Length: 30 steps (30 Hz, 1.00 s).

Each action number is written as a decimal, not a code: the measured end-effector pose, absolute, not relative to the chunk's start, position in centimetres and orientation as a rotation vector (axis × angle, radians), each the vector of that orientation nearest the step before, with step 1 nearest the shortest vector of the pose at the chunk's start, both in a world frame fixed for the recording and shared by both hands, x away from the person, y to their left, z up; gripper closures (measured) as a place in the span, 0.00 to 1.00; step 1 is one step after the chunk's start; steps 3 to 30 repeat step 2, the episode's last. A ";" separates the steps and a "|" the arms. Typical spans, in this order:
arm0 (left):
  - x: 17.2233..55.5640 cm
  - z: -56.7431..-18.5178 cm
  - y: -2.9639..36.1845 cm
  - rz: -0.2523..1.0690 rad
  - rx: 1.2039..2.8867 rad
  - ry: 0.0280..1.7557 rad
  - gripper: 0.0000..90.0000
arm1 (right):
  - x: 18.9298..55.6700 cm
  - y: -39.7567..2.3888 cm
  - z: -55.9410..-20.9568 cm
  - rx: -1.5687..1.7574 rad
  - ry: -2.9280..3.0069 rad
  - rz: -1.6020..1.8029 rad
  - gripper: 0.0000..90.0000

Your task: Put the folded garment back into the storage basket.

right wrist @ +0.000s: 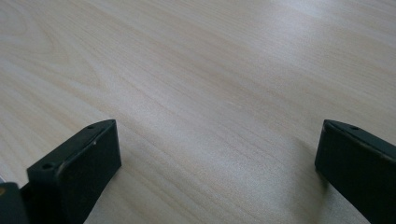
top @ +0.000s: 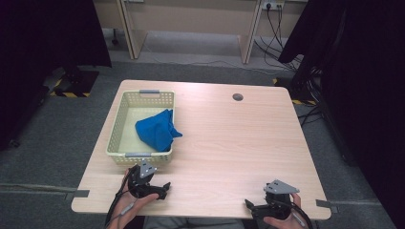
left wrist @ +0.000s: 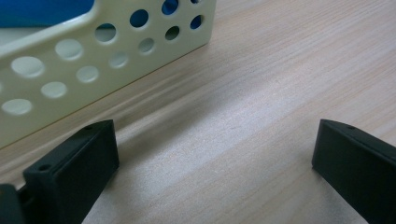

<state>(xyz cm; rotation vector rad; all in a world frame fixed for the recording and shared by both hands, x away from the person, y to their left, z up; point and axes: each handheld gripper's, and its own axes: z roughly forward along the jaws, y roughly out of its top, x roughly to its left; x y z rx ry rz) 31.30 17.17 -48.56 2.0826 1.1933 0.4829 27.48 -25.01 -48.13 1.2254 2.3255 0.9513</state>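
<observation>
Two hand-held grippers sit near the table's [top: 229, 143] front edge in the high view: the left hand-held gripper [top: 164, 189] just before a cream perforated basket [top: 117, 128], the right hand-held gripper [top: 249, 206] well apart, by the right corner. A crumpled blue cloth [top: 156, 129] lies in the basket, against its right wall. It looks soft, light and limp, likely best pinched at a raised fold. In the left gripper view, the left hand-held gripper [left wrist: 215, 154] gapes wide and empty over bare wood, the basket wall [left wrist: 93, 65] beside it, blue cloth [left wrist: 42, 10] peeking above. In the right gripper view, the right hand-held gripper [right wrist: 217, 154] also stands wide, holding nothing.
</observation>
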 end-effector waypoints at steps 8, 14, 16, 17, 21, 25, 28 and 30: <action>31.3 -48.6 17.2 0.483 2.083 1.193 0.00 | 27.5 -25.0 -48.1 1.225 2.326 0.951 0.01; 31.3 -48.6 17.2 0.483 2.083 1.193 0.00 | 27.5 -25.0 -48.1 1.225 2.326 0.951 0.01; 31.3 -48.6 17.2 0.483 2.083 1.193 0.00 | 27.5 -25.0 -48.1 1.225 2.326 0.951 0.01; 31.3 -48.6 17.2 0.483 2.083 1.193 0.00 | 27.5 -25.0 -48.1 1.225 2.326 0.951 0.01; 31.3 -48.6 17.2 0.483 2.083 1.193 0.00 | 27.5 -25.0 -48.1 1.225 2.326 0.951 0.01; 31.3 -48.6 17.2 0.483 2.083 1.193 0.00 | 27.5 -25.0 -48.1 1.225 2.326 0.951 0.01; 31.3 -48.6 17.2 0.483 2.083 1.193 0.00 | 27.5 -25.0 -48.1 1.225 2.326 0.951 0.01; 31.3 -48.6 17.2 0.483 2.083 1.193 0.00 | 27.5 -25.0 -48.1 1.225 2.326 0.951 0.01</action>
